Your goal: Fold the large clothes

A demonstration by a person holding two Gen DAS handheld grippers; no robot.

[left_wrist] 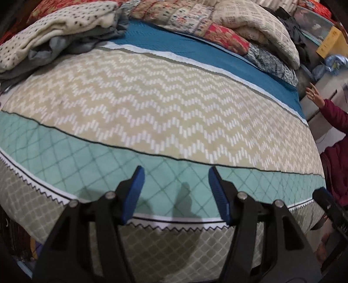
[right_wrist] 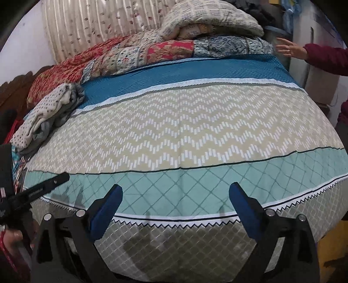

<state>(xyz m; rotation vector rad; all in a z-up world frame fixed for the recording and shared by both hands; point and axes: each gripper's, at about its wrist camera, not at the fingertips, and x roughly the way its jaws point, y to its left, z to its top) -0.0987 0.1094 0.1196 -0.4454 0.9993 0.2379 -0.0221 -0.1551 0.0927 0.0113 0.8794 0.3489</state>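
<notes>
Above the bedspread, both the left gripper and right gripper hang with jaws apart, empty; the spotted garment lies bunched at the far corner, so square each grip on an edge.

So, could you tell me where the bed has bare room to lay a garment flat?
The zigzag band and teal diamond band are bare, from the dotted bundle on the left to the bed's right edge. The far end is crowded with a quilt and pillow. Both grippers hover open.

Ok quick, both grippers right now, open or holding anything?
Left gripper: open, empty, above the bedspread.
Right gripper: open, empty, above it too.
</notes>
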